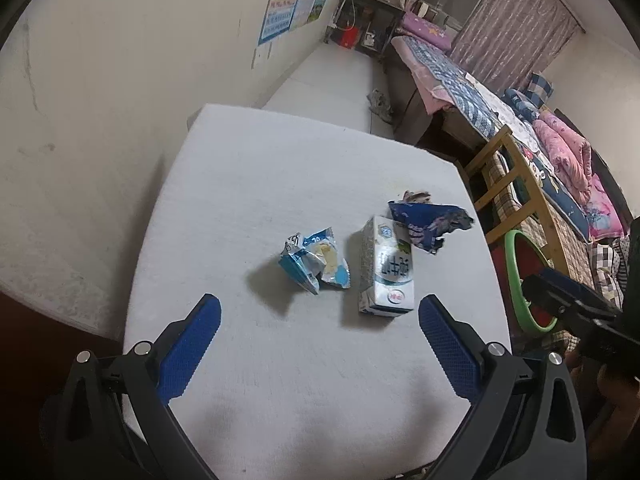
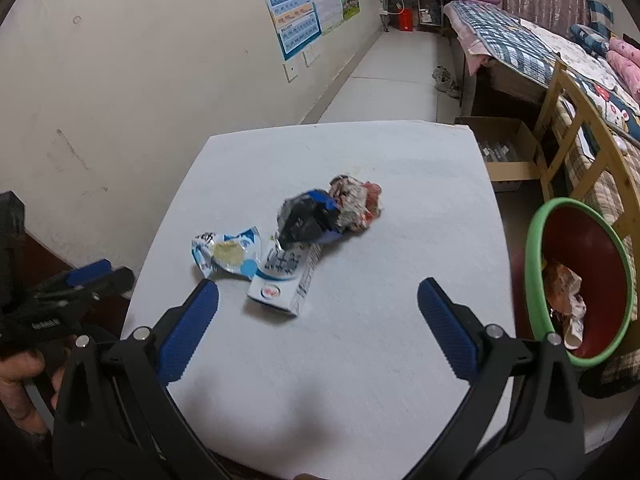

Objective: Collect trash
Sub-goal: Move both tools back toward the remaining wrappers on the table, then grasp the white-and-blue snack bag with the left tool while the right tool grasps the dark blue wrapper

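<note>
Both the left gripper [image 1: 320, 312] and right gripper [image 2: 318, 300] are spread, empty. Milk carton [image 2: 286, 276] and three wrappers lie beyond the fingertips; the bin [image 2: 536, 264] apparently holds one wrapper already.

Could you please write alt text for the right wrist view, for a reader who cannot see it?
The open right gripper hovers over a white table holding a milk carton, a light blue wrapper and crumpled dark wrappers. A red bin with a green rim stands beside the table's right edge.
</note>
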The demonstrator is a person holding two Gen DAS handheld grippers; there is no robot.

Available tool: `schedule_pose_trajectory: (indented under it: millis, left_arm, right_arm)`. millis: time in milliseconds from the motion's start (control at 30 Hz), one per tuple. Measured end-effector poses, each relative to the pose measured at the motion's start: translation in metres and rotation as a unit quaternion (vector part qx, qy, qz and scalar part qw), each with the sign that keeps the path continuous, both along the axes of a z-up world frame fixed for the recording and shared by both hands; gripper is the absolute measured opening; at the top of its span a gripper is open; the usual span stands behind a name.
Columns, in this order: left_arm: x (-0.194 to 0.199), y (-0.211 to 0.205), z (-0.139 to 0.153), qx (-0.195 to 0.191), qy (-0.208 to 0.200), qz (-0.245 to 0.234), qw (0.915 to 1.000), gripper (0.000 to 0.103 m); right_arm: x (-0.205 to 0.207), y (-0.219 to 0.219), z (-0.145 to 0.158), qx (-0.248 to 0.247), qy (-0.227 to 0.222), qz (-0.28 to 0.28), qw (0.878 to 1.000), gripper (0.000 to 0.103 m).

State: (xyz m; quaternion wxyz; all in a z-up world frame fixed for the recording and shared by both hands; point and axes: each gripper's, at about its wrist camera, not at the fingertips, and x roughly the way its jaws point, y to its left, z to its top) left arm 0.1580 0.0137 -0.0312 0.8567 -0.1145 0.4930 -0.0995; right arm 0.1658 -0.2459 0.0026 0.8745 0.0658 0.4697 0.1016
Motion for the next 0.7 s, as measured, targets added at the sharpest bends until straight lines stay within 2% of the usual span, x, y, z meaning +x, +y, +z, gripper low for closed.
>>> schedule_pose_trajectory:
  millis: [500,700]
  left_arm:
    - [0.067,0.0,-0.077,-0.023,0.066,-0.007,0.9976,0.094]
    - [0.085,-0.007,-0.095,-0.024,0.08,-0.013,0.9964,0.086]
  right_arm:
    - [0.068,0.027,-0.042,-0.005,0.021,0.006,1.0,0.098]
    - [0.081,0.038,-0.056,-0.029,0.018,0.013,0.999,0.097]
